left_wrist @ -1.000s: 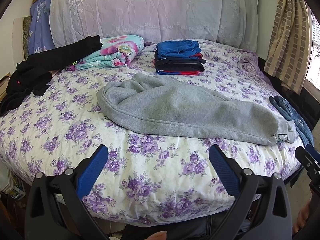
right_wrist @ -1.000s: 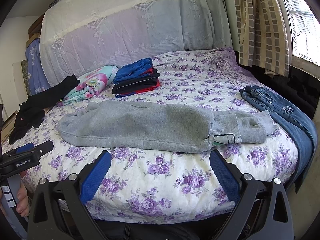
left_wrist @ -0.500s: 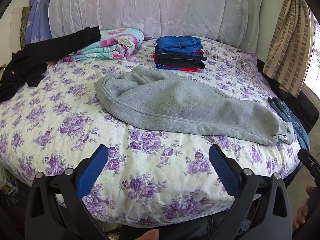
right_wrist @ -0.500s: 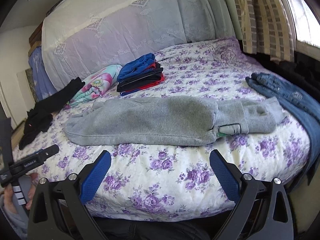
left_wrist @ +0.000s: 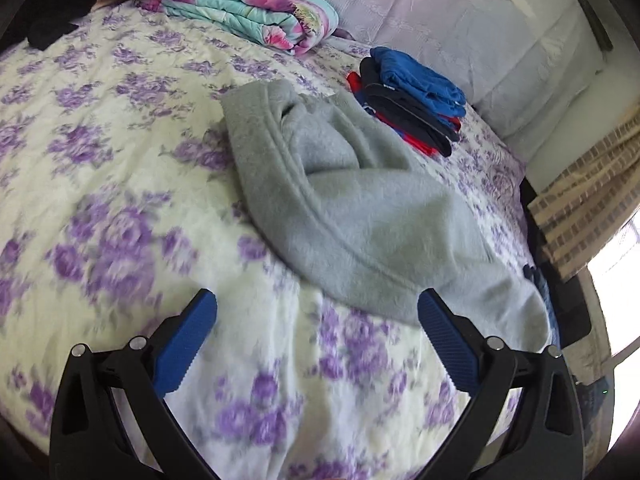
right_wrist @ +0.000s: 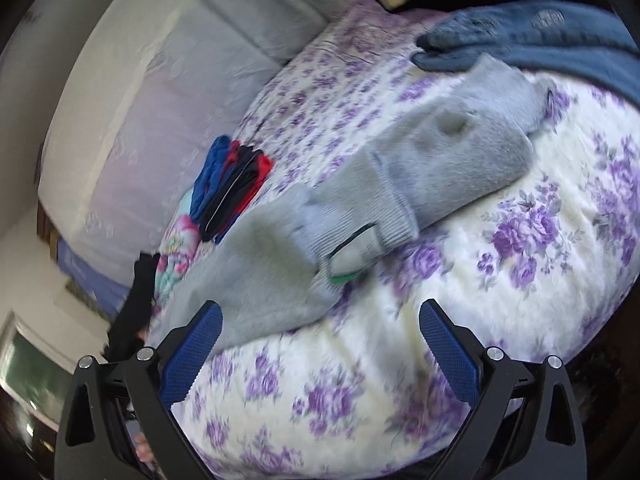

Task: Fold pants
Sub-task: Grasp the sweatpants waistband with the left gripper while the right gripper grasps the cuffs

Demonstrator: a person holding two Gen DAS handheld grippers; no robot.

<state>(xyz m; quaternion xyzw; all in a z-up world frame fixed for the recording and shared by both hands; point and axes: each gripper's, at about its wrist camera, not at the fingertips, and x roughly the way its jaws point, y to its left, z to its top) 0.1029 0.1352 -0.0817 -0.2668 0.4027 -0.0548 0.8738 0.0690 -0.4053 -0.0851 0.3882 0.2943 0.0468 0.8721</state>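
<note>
Grey pants (left_wrist: 360, 216). White bedspread (left_wrist: 100, 160) with purple flowers. Blue, black and red stack (left_wrist: 412, 100). Turquoise blanket (left_wrist: 260, 16) with pink blooms. Blue jeans (right_wrist: 540, 36). Blue pads (left_wrist: 184, 344).

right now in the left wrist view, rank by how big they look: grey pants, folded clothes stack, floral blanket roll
1. grey pants, clearly largest, though also nearest the camera.
2. floral blanket roll.
3. folded clothes stack, close to the roll in apparent size, so this order is unsure.

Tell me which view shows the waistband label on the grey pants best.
The right wrist view: the grey pants show their ribbed waistband and label near centre. The left wrist view shows only the leg end; the label is out of sight.
</note>
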